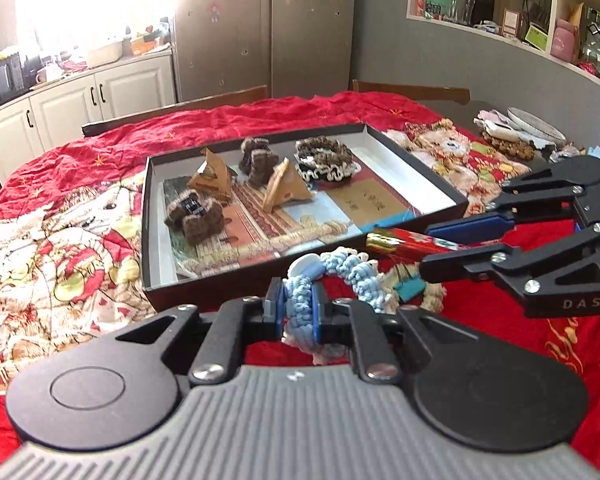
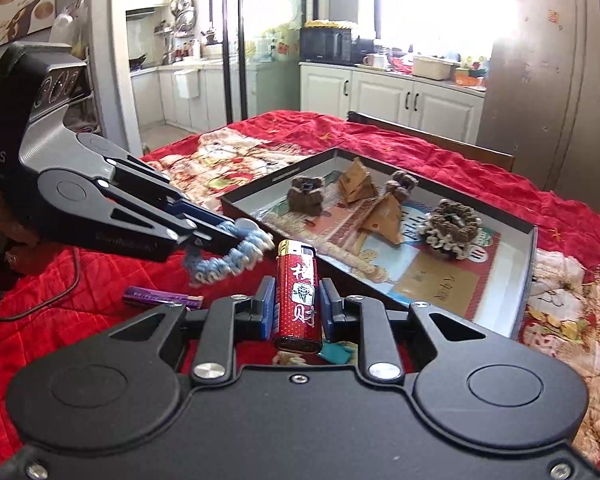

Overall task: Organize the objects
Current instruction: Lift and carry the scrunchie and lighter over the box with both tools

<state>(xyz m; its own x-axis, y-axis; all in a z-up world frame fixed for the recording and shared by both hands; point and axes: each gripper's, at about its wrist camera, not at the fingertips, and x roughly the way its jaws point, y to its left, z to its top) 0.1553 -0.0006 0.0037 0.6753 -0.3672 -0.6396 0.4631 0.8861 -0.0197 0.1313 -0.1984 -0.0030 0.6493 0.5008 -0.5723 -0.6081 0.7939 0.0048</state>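
The left hand-held gripper (image 1: 298,308) is clamped on a blue crocheted hair tie (image 1: 340,272), and the right hand-held gripper (image 2: 296,308) is clamped on a red lighter (image 2: 298,298); both hang just short of the near edge of the open box (image 1: 416,160) on the red-covered counter (image 1: 80,152). Inside the box already sit brown knitted pieces, two paper pyramids and a brown-and-cream hair tie. A teal binder clip (image 1: 410,286) and a purple stick (image 2: 162,298) lie outside, so the sorting seems partly done.

Open strip of box floor (image 1: 400,168) beside the brown scrunchie (image 1: 324,158); the box wall (image 1: 236,278) bars level entry.
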